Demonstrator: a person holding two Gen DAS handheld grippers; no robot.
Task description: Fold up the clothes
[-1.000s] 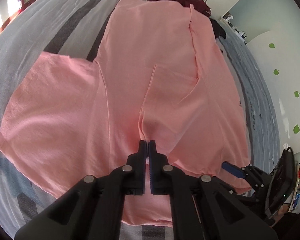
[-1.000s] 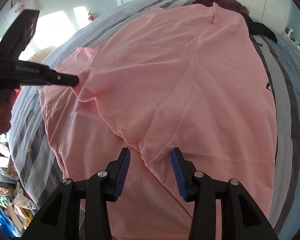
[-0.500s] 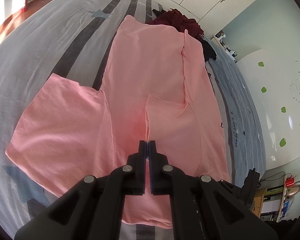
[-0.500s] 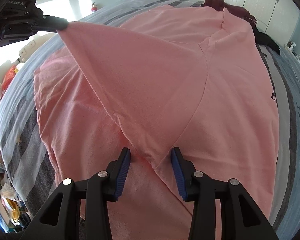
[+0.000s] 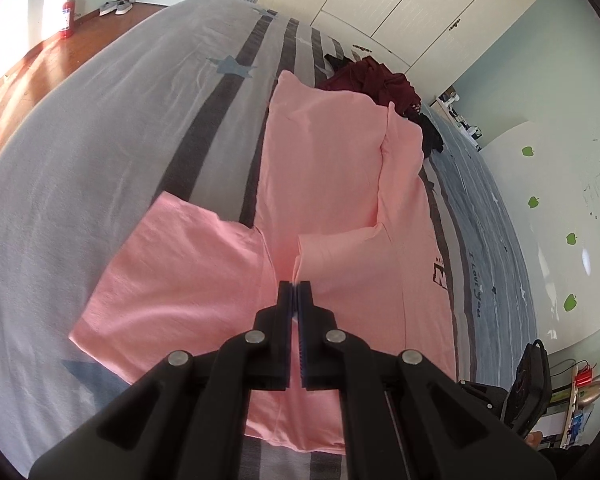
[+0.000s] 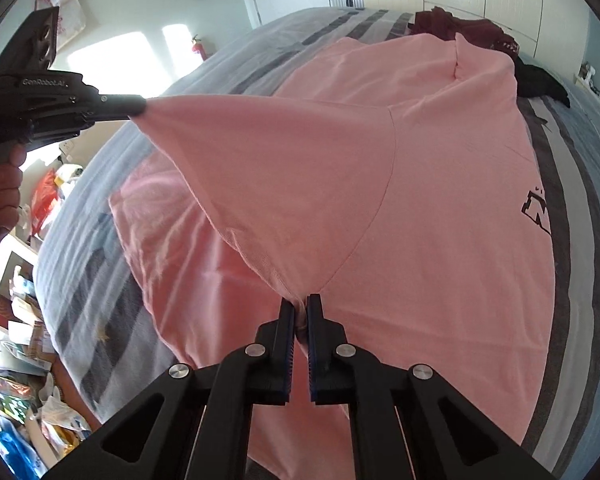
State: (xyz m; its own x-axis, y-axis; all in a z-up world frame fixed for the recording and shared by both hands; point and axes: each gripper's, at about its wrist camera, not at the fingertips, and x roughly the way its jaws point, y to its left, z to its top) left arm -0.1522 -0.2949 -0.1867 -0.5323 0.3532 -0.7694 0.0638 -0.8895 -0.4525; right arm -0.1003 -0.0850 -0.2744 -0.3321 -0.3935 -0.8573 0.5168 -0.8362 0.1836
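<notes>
- Pink T-shirt [image 6: 380, 208]: plain salmon-pink knit, spread across a bed [image 5: 100, 152] with a grey cover banded in dark stripes. In the right wrist view it fills the middle of the frame.
- Shirt shape: one edge is lifted off the bed into a taut tent-like flap; a curved seam runs from about 12 o'clock down to 6 o'clock in the right wrist view. One short sleeve lies flat at 9 o'clock in the left wrist view.
- Left gripper [image 5: 295, 286]: fingers pressed together, pinching a fold of the pink cloth. In the right wrist view it enters from 9 o'clock, holding the peak of the raised flap, with a hand [image 6: 2, 196] on its handle.
- Right gripper [image 6: 301, 307]: fingers pressed nearly together, with a pucker of the shirt's hem caught between the blue pads.
- Writing: a black block print on the shirt at 3 o'clock, too partial to read; "GenRobot.AI" on the left gripper's body; cursive "I Love you" on the bed cover at 4 o'clock in the left wrist view.
- Dark red clothes [image 5: 380, 80] heaped at 12 o'clock beyond the shirt, touching its far edge.
- Red fire extinguisher [image 5: 67, 14] on the wooden floor at 10 o'clock; cream wardrobe doors [image 5: 420, 4] at 1 o'clock.
</notes>
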